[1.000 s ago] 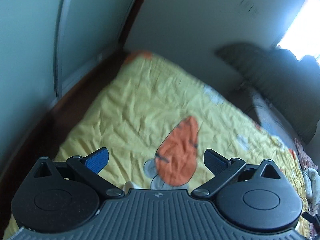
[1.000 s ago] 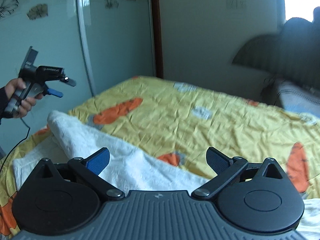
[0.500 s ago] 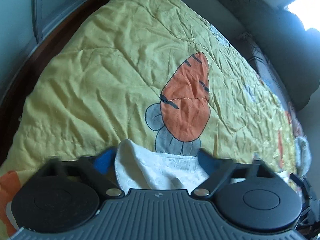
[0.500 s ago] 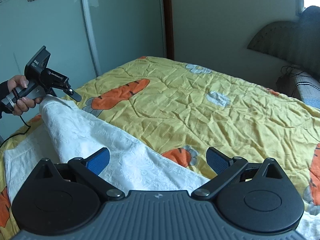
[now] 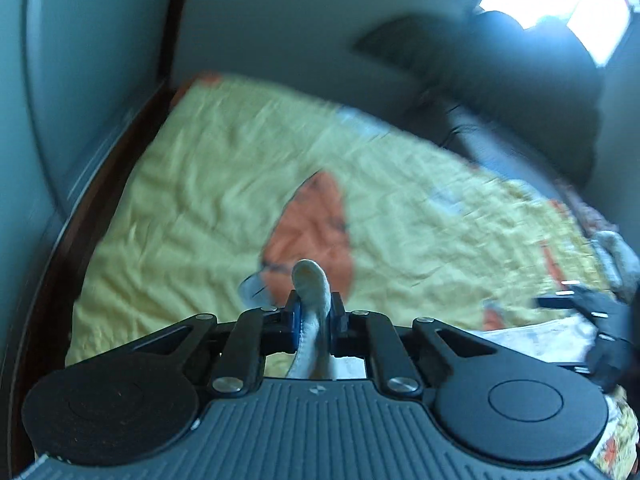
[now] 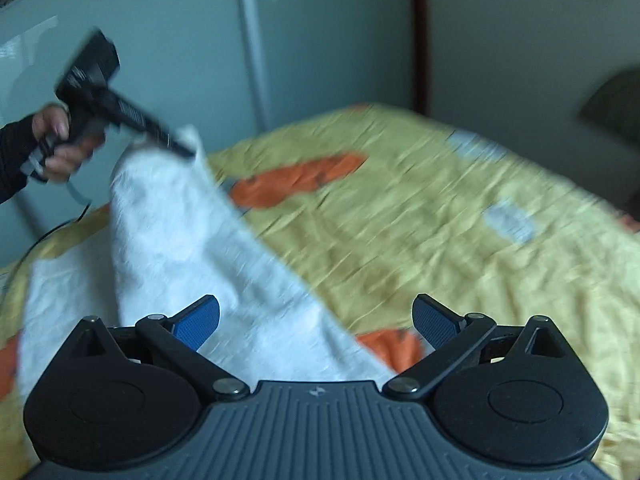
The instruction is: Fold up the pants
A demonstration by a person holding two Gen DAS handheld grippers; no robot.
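Left wrist view — left gripper (image 5: pixel 315 312) fingers pinch the white pants (image 5: pixel 310 280); right gripper (image 6: pixel 316 316) fingers spread wide.

yellow carrot-print bedspread (image 6: pixel 420 216) | glass wardrobe door (image 6: pixel 192 52) | dark headboard, perhaps (image 5: pixel 520 80)

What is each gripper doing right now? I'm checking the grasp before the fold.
Left gripper: shut on the white textured cotton pants.
Right gripper: open, holding nothing.
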